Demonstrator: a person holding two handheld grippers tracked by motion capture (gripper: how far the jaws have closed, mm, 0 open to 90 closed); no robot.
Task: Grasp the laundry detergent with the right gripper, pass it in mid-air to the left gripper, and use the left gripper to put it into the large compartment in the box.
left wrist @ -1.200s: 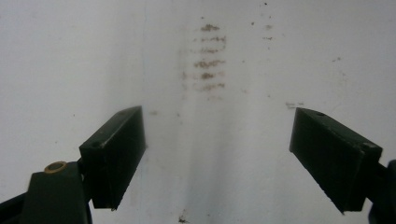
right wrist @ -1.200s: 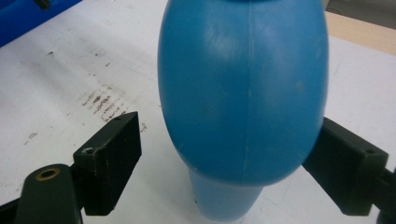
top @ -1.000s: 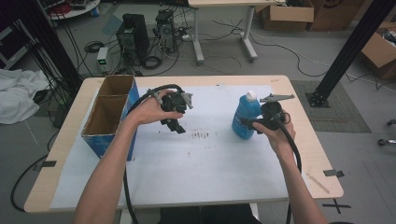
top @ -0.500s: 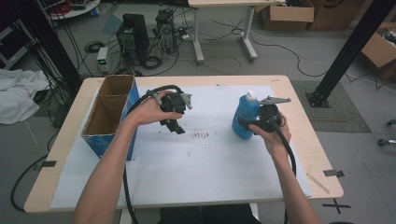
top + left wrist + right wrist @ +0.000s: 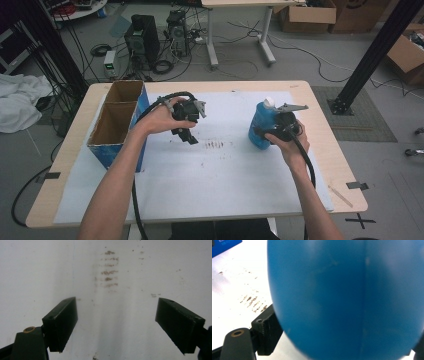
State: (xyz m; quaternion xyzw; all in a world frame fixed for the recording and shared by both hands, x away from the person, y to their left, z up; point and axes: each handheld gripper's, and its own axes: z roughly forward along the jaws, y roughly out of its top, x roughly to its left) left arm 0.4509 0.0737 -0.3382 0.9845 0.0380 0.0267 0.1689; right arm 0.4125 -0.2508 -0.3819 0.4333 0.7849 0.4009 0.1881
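My right gripper [image 5: 272, 131] has moved in close on the round blue plastic bottle with a white cap [image 5: 262, 125], which stands near the right side of the bench [image 5: 210, 86]. In the right gripper view the bottle [image 5: 347, 297] sits between the fingers, and they seem to press its sides. I think I now hold it and can lift it next. My left gripper [image 5: 186, 131] has hardly moved. It hangs over brown smudges [image 5: 108, 270] on the white paper sheet [image 5: 200, 170], fingers wide and empty.
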